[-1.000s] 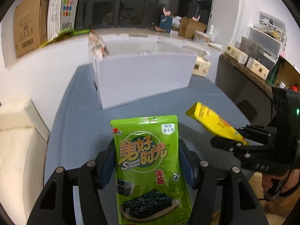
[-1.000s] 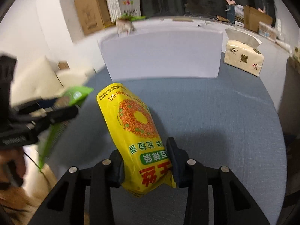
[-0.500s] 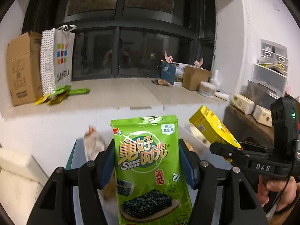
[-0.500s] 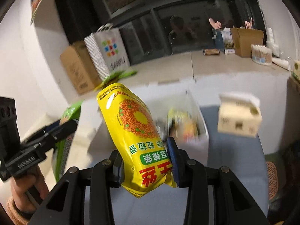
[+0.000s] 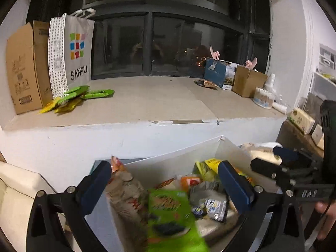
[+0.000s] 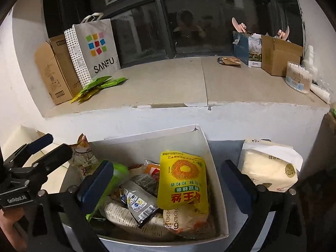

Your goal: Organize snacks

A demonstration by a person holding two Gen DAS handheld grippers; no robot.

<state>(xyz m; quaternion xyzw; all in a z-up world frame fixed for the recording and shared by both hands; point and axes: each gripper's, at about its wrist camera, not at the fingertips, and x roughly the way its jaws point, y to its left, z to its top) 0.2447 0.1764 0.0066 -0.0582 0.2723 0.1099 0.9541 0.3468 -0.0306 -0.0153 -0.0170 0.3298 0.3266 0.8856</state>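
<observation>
White cardboard fills the near half of both views: the snack box (image 6: 212,168) sits on the grey surface (image 6: 229,147) against the ledge, and I now hold both tools above its open top, where half a second ago I was still carrying them toward it. The change that matters is in my grips. My left hand-held gripper (image 5: 166,187), which was clamped on the green seaweed packet (image 5: 172,216), now stands wide with nothing between its blue pads, and the packet is a blurred green shape below it, dropping into or just landed in the near-left part of the box. My right hand-held gripper (image 6: 168,184) is wide too; the yellow noodle snack bag (image 6: 182,180) it held a moment ago lies upside down on top of the pile, toward the box's right wall, clear of both pads. I judge both deliveries done, so these two snacks are stored with the grey foil packet (image 6: 136,201) and the others. The tissue pack (image 6: 268,168) stands just right of the box, outside it. More green and yellow packets (image 6: 96,86) lie far off on the ledge by the paper bag (image 6: 94,48), and those may be my next pickup.
</observation>
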